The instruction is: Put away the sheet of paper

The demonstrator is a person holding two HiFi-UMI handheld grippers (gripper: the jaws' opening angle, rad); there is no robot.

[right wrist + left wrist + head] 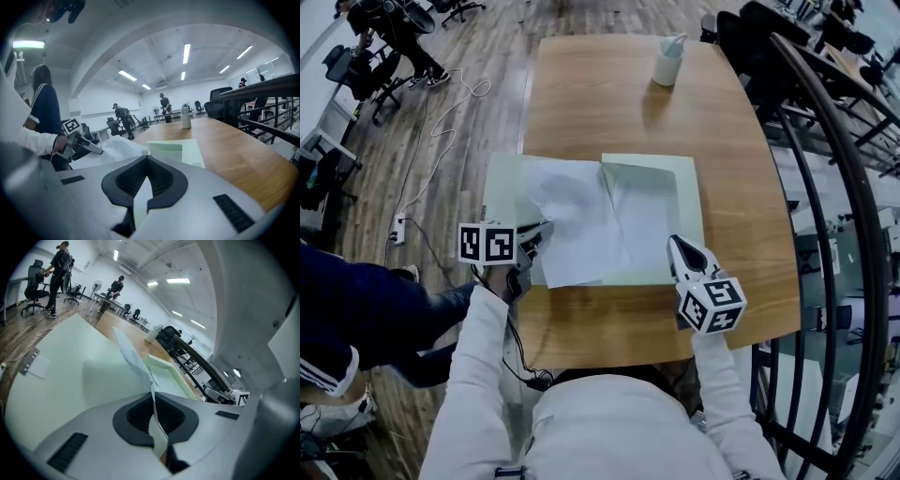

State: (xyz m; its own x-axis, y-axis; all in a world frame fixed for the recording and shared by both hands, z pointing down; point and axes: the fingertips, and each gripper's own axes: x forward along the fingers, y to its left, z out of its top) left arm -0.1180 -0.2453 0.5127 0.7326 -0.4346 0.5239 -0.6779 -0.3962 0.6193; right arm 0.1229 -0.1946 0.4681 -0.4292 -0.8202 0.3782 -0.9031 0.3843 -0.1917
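Observation:
A white sheet of paper (581, 225) lies across an open pale green folder (675, 178) on the wooden table (609, 103). My left gripper (546, 228) is shut on the sheet's left edge. In the left gripper view the paper (133, 362) runs up out of the closed jaws (153, 394), over the folder's flap (61, 366). My right gripper (673, 242) hovers over the folder's near right corner. In its own view the jaws (147, 158) meet at the tips, and nothing shows past them. The folder (187, 152) and sheet (117, 147) lie ahead.
A white bottle (667, 61) stands at the table's far end. A dark curved railing (834, 187) and office chairs (750, 37) run along the right. On the left, a person in dark blue (356, 309) is close by, with a cable and power strip (398, 228) on the floor.

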